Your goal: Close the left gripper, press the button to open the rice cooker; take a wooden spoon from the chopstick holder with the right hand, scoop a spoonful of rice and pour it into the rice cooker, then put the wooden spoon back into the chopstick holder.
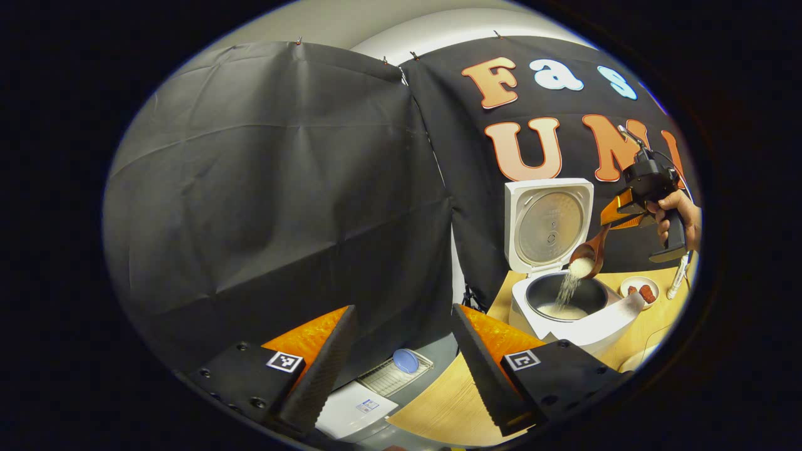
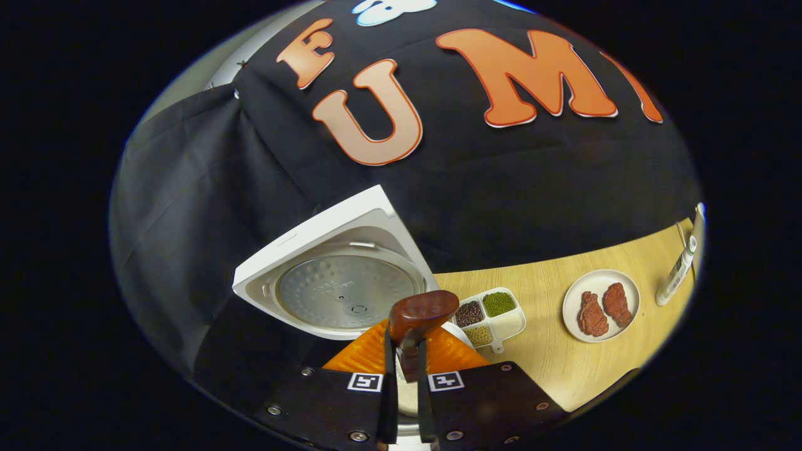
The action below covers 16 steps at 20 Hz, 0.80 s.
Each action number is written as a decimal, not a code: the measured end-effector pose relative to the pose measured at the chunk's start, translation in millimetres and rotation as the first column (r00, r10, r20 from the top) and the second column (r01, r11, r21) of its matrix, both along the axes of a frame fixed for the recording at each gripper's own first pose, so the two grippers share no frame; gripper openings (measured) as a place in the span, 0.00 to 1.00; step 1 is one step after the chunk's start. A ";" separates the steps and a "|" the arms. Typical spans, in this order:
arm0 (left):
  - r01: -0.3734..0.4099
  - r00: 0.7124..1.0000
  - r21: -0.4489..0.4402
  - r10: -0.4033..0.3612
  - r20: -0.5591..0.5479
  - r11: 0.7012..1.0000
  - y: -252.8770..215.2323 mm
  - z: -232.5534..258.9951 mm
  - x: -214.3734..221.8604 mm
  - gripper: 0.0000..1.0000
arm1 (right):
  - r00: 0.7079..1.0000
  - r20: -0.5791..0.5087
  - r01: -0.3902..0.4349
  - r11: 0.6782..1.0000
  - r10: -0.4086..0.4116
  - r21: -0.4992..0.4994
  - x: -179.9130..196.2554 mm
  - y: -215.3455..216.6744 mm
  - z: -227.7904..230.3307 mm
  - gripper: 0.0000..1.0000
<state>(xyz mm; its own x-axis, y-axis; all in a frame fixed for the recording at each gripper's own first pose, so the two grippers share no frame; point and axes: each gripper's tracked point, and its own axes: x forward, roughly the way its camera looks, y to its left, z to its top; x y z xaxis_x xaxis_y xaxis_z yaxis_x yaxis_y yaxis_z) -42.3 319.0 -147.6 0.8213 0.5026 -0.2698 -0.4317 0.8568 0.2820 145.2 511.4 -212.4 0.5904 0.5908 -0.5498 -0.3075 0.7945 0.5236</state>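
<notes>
Now the right gripper (image 2: 406, 376) clamps the glossy wooden spoon (image 2: 421, 316), tipping white rice (image 1: 569, 288) into the round metal pot of the open rice cooker (image 1: 567, 300). Meanwhile the left gripper (image 1: 401, 369) hangs with ridged black pads spread wide

Black grippers (image 1: 401, 369), orange ribbed fingers (image 1: 313, 338), square markers.

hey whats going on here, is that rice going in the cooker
Yes. A person's right gripper is shut on a wooden spoon, tipped over the open rice cooker, and rice is streaming into the pot. The lid stands upright. The left gripper hangs back, open and empty. A plate with two reddish pieces sits on the table.
</notes>
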 end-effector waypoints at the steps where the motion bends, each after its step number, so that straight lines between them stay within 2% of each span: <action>1: 0.002 1.000 0.001 -0.002 0.000 1.000 0.0 -0.3 0.5 1.00 | 0.999 0.029 -0.014 1.000 0.015 -0.020 -0.5 3.1 3.8 0.12; 4: 0.003 1.000 0.002 -0.003 -0.007 1.000 0.3 -0.5 0.7 1.00 | 0.992 0.114 -0.049 0.996 0.057 -0.077 -0.9 8.6 12.2 0.12; 7: 0.004 1.000 0.004 -0.004 -0.004 1.000 -0.4 2.1 0.1 1.00 | 0.968 0.220 -0.090 0.986 0.120 -0.141 -1.4 12.9 23.1 0.12; 12: 0.010 1.000 0.003 -0.010 0.000 1.000 -4.6 4.2 0.3 1.00 | 0.889 0.396 -0.129 0.955 0.230 -0.267 -12.9 18.4 41.3 0.12; 16: 0.014 1.000 0.004 -0.014 0.007 1.000 -9.4 8.1 -3.5 1.00 | 0.810 0.492 -0.172 0.932 0.319 -0.320 -29.6 24.3 57.0 0.12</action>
